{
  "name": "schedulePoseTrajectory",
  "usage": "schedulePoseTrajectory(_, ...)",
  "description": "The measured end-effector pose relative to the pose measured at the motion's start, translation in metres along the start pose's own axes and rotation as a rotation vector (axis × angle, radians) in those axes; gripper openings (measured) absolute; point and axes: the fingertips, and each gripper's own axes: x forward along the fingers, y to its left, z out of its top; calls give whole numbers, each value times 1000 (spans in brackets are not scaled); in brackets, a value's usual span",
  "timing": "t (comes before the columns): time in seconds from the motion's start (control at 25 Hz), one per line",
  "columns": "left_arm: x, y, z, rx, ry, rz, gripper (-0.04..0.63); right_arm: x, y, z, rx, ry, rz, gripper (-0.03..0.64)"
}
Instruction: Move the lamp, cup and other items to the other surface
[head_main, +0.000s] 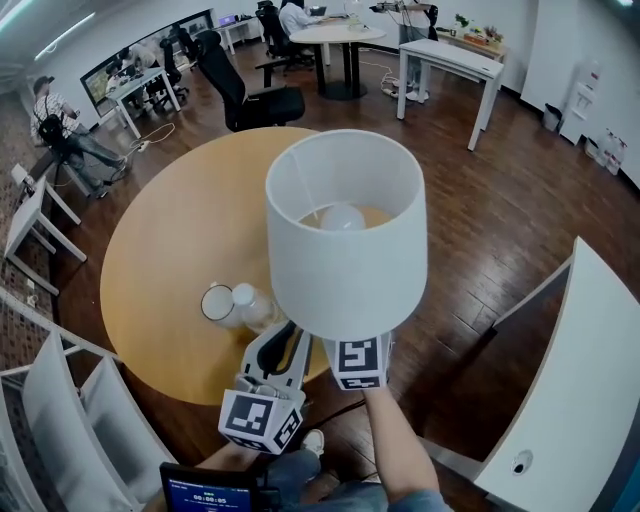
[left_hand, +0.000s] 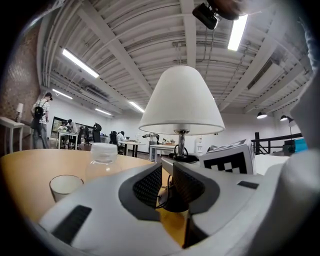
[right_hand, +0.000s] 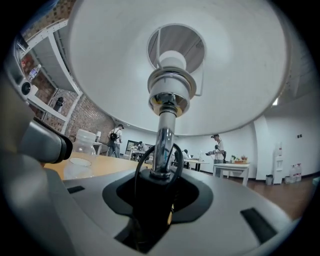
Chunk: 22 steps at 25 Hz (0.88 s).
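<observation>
A table lamp with a white shade (head_main: 345, 235) hangs just over the near edge of the round wooden table (head_main: 165, 240). My right gripper (right_hand: 152, 200) is shut on the lamp's black base, where the chrome pole (right_hand: 164, 135) and a looped black cable rise. My left gripper (left_hand: 167, 187) comes in from the left, its jaws narrow around the base's edge and cable. In the head view the shade hides both sets of fingertips; the left gripper (head_main: 283, 350) and right gripper (head_main: 358, 358) show below it. A glass cup (head_main: 217, 303) and a clear bottle (head_main: 252, 303) stand on the table to the left.
White shelving (head_main: 60, 400) stands at lower left and a white surface (head_main: 590, 380) at right, with dark wood floor between. A black office chair (head_main: 250, 95), white desks and several people are behind the table.
</observation>
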Motion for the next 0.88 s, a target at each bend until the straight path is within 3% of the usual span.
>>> schedulePoseTrajectory(0.4,32,-92,45,0,-21,-141,83,-73,-92,36,-27,-7,-148,137)
schedulePoseTrajectory(0.52,41,-141,55,-5,-24,-208,83,-117,-127,41,-4,60,-210,137)
schedulePoseTrajectory(0.64,48,-190,57,-5,-23,-285,83,-155,-165,49,-50,19,-286,137)
schedulePoseTrajectory(0.88,47,-309,61,-5,-12,-455,78,-265,-236,53,-64,62,-450,137)
